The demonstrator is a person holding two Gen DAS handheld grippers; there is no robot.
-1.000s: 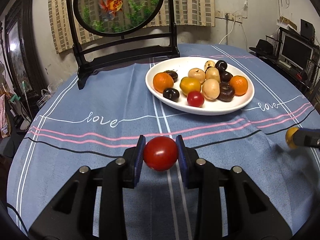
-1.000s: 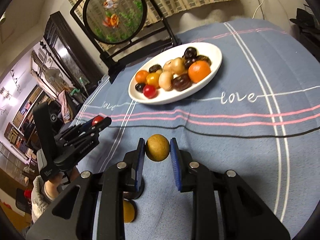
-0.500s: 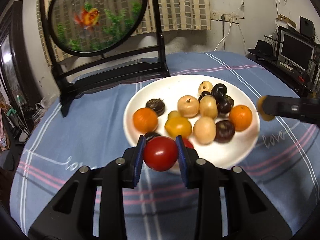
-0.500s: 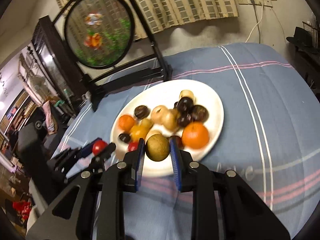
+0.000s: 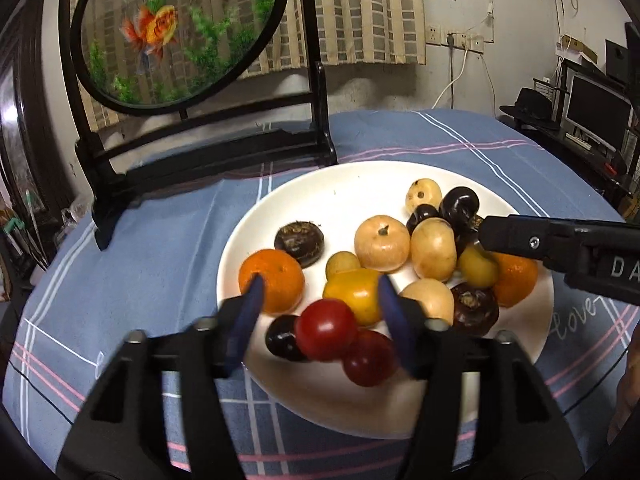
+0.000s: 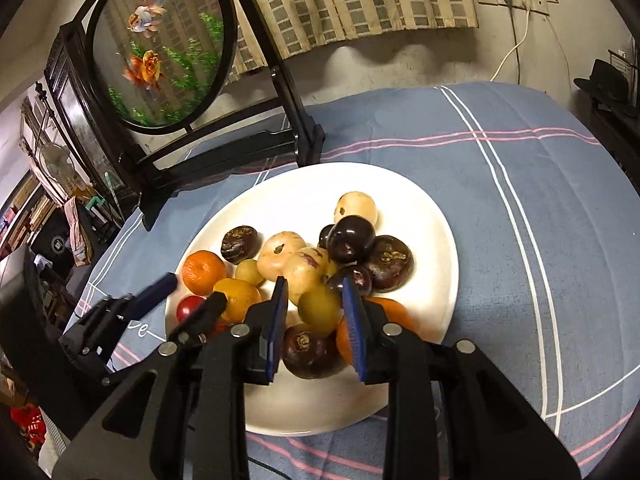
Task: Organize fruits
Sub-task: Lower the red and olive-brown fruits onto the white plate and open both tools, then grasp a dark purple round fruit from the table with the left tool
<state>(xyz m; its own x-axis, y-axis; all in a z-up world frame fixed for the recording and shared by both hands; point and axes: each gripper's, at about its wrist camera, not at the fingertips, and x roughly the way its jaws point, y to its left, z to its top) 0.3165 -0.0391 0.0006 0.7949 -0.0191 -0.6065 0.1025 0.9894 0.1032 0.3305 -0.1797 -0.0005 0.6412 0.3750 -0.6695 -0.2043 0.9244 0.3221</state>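
Two grippers over one white plate (image 5: 280,216) of fruit, on a blue striped tablecloth (image 5: 152,264).

Left gripper (image 5: 320,304): jaws spread wide, blue pads clear of the fruit on both sides. Between them a glossy red cherry tomato (image 5: 326,329), sitting at the plate's near edge against a second, darker red tomato (image 5: 370,358) and a small black fruit (image 5: 282,338).

Right gripper (image 6: 315,300): jaws parted, pads either side of a dull yellow-green round fruit (image 6: 319,309); a gap shows on the left pad side, contact on the right I cannot tell. That fruit rests on the pile, above a dark brown fruit (image 6: 310,350).

Counts, left wrist view: oranges 2, one (image 5: 272,280) left, one (image 5: 516,280) right and half hidden. Red tomatoes 2. Pale beige fruits about 4. One yellow-orange tomato (image 5: 354,294). Dark purple or brown fruits at least 5; some are overlapped, so the count is uncertain.

Behind the plate: round goldfish screen (image 5: 176,32) in a black stand.
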